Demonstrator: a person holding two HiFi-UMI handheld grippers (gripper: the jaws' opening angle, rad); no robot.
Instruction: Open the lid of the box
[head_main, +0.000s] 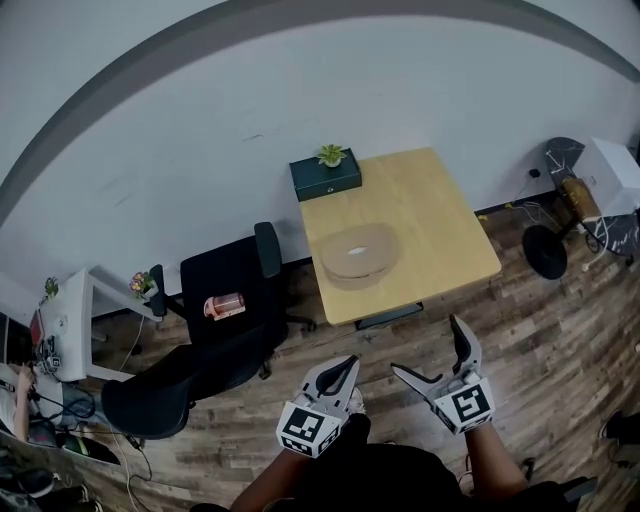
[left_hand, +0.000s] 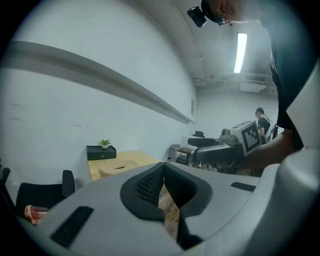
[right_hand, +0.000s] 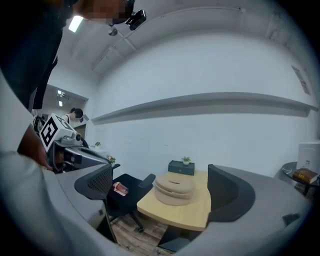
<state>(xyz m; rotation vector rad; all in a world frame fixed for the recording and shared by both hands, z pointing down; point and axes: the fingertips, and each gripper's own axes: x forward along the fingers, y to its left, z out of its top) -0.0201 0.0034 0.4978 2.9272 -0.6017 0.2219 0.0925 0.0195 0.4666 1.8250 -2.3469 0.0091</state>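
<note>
1. Left gripper (head_main: 350, 362) is closest, down at 6 o'clock in the head view. Its jaws are pinched together on nothing, with just a sliver of wood floor (head_main: 560, 340) showing between them.
2. Right gripper (head_main: 427, 347) is just beside it at about 5 o'clock, jaws spread wide and also empty.
3. Straight out at 12 o'clock from both is the round tan box (head_main: 358, 252). It's low and squat, like two stacked discs, with a slot in the top.
4. The lid is on, so no seeing what's inside.
5. It stands on the light wood table (head_main: 440, 220), toward the 8 o'clock part of the top, well apart from both grippers.
6. At the table's 11 o'clock corner, by the wall, is a dark green box (head_main: 325, 180) with a little potted plant (head_main: 331, 155) on top.
7. A black office chair (head_main: 245, 275) sits at 9 o'clock of the table. There's a pinkish-red container (head_main: 224, 305) lying on the seat, contents too small to tell.
</note>
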